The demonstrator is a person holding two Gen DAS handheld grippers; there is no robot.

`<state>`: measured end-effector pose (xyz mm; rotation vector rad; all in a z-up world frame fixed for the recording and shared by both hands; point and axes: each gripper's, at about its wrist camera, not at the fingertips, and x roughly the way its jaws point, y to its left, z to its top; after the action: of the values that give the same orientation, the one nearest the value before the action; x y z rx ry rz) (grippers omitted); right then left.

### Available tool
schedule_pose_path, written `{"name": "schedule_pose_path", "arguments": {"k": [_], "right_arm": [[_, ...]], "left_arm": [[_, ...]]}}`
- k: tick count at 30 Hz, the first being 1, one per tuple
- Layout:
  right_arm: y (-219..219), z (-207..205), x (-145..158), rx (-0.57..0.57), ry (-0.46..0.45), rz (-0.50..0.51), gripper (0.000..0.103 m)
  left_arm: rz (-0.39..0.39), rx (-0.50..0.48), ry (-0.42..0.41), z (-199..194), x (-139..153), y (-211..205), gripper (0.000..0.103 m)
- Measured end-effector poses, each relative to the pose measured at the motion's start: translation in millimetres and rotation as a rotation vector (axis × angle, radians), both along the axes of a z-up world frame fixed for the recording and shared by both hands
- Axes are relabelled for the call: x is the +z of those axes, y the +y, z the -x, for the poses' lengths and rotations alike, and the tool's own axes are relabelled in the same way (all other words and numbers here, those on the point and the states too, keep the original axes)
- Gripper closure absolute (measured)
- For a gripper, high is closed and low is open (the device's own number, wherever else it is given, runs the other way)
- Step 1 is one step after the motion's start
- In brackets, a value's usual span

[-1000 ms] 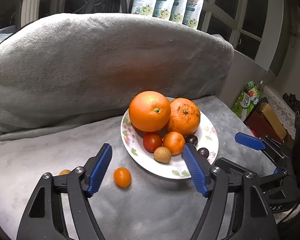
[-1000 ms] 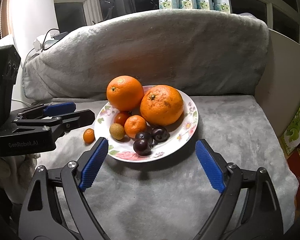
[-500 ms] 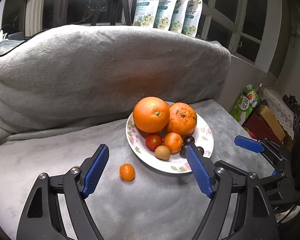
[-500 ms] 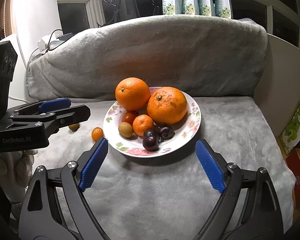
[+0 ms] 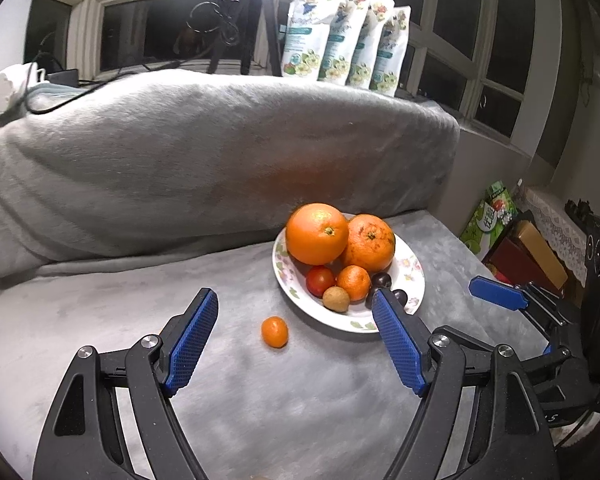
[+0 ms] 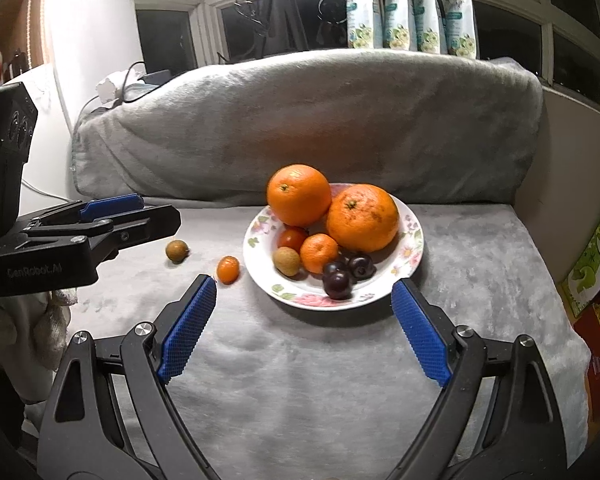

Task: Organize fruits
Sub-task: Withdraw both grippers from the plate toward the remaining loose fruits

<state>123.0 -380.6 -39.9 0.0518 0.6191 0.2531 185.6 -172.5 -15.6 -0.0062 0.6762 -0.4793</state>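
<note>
A floral white plate (image 5: pixel 414 276) (image 6: pixel 414 240) on the grey blanket holds two big oranges (image 5: pixel 317 234) (image 6: pixel 362 217), a small tangerine (image 6: pixel 318 252), a red tomato (image 5: pixel 320 281), a tan longan (image 6: pixel 286 261) and dark plums (image 6: pixel 337 284). A kumquat (image 5: pixel 275 332) (image 6: pixel 227 269) lies loose left of the plate. A second longan (image 6: pixel 177 251) lies further left. My left gripper (image 5: pixel 296 336) is open and empty, just short of the kumquat. My right gripper (image 6: pixel 304 320) is open and empty, in front of the plate.
A grey blanket-covered backrest (image 5: pixel 204 152) rises behind the plate. Refill pouches (image 5: pixel 344 36) and a tripod (image 6: pixel 278 12) stand on the window ledge. Boxes and a green carton (image 6: pixel 596 256) stand at the right edge. The left gripper's body (image 6: pixel 60 236) reaches in from the left.
Both grippers have pulled back and up from the plate. The fruits look smaller and further off. The second longan has come into the right wrist view. No fruit has moved.
</note>
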Motion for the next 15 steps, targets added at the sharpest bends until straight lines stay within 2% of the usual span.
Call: {"name": "schedule_pose_path", "arguments": {"k": [7, 15], "right_arm": [[12.5, 7.9, 3.5, 0.011, -0.035, -0.002, 0.011], [37.6, 10.6, -5.1, 0.096, -0.001, 0.035, 0.011]], "left_arm": [[0.006, 0.052, 0.001, 1.7, -5.4, 28.8, 0.023], [0.016, 0.153, 0.086, -1.0, -34.2, 81.3, 0.024]]}}
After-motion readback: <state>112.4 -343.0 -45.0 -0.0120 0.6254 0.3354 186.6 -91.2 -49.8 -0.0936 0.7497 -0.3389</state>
